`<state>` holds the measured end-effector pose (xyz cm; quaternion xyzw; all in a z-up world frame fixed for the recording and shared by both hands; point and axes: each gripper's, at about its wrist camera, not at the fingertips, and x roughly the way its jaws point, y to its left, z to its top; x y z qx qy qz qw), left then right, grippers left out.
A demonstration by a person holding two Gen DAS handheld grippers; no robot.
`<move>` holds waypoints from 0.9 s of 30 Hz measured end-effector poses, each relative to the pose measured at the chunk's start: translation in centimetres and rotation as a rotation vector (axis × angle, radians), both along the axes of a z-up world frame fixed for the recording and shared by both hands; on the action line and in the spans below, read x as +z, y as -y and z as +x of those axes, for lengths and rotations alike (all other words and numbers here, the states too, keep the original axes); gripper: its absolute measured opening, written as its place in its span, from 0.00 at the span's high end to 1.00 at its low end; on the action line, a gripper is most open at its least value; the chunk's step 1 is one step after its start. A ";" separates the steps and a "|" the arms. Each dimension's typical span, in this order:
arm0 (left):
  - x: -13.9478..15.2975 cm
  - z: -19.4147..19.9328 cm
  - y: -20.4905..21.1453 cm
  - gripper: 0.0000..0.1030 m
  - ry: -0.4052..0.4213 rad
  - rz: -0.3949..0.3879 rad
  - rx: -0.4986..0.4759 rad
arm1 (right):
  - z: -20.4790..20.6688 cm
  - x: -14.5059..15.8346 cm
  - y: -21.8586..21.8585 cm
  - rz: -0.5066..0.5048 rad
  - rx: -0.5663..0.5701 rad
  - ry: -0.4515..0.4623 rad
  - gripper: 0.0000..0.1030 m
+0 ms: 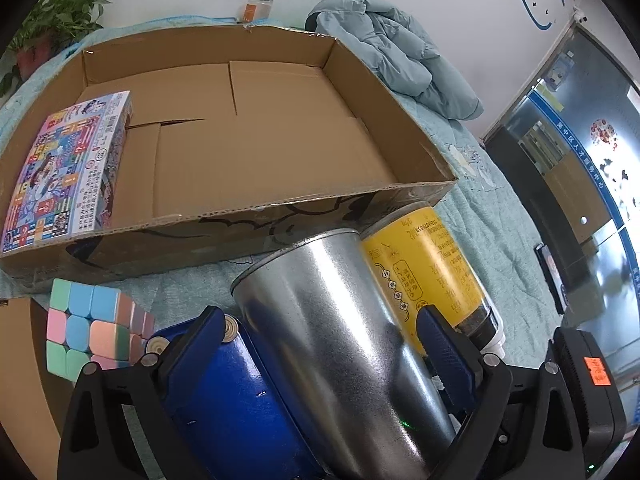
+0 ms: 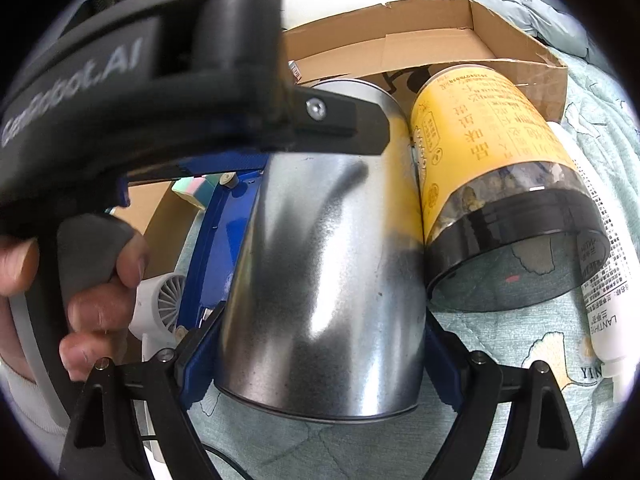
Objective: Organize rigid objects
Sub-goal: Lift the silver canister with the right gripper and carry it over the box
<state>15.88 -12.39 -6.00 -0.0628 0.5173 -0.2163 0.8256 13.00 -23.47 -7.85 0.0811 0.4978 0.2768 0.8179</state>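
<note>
**Presently: both tongs closing on one metal tin**

Presently the left tongs point(image 1: 320, 332) are straddling the silver metal tin point(image 1: 340, 344), with a blue finger pad point(image 1: 440, 344) sitting on each side of it; whether the pads are pressing the wall cannot be told. The right tongs point(image 2: 316, 356) are bracketing the same tin point(image 2: 324, 280) at its near end, pads lying against its sides, grasping it. The tin is lying tilted on the quilted bed cover point(image 1: 492, 216), just near of the cardboard box point(image 1: 256, 128). A yellow-labelled jar point(image 1: 432, 272) is lying touching the tin on the right, and a white spray bottle point(image 2: 600, 264) is lying beside the jar, further right. A blue case point(image 1: 224, 392) is resting just left of the tin, with a pastel puzzle cube point(image 1: 92, 324) further left. Inside the box, a colourful board-game pack point(image 1: 68, 168) is lying at the left side. A light blue jacket point(image 1: 396, 48) is lying at the far right, past the box.
</note>
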 end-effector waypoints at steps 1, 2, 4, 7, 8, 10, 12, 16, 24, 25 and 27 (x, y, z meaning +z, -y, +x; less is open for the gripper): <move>0.0 0.1 0.2 0.07 -0.004 0.002 -0.004 | 0.8 -0.1 0.4 0.005 -0.001 -0.006 0.15; 0.0 0.2 0.3 0.07 -0.008 0.006 -0.013 | 0.9 -0.2 0.6 0.009 -0.002 -0.010 0.15; -0.1 0.5 0.8 0.07 -0.010 0.019 -0.029 | 0.9 -0.3 0.9 0.020 -0.009 -0.020 0.15; -1.0 1.5 1.4 0.06 -0.067 0.008 -0.039 | 0.9 -0.6 1.5 0.041 -0.011 -0.039 0.15; -1.2 1.7 1.4 0.06 -0.077 0.016 -0.035 | 1.1 -0.7 1.9 0.053 -0.009 -0.050 0.15; -1.5 2.0 1.7 0.06 -0.086 0.035 -0.047 | 1.1 -0.9 2.4 0.085 -0.012 -0.075 0.15; -1.5 2.1 1.7 0.07 -0.093 0.021 -0.046 | 1.4 -1.1 3.1 0.113 -0.021 -0.095 0.15; -1.2 1.8 1.7 0.10 -0.074 0.004 -0.036 | 2.1 -1.5 4.0 0.128 -0.022 -0.118 0.15; 3.1 -0.2 -0.1 0.13 0.044 -0.012 -0.005 | 1.9 0.5 2.8 0.111 0.008 -0.045 0.15; 4.0 -0.3 -0.5 0.13 0.065 -0.012 0.002 | 1.9 1.0 2.7 0.116 0.014 -0.029 0.15; 5.8 -0.4 -1.1 0.14 0.100 -0.016 0.013 | 1.9 1.8 3.0 0.118 0.025 -0.002 0.15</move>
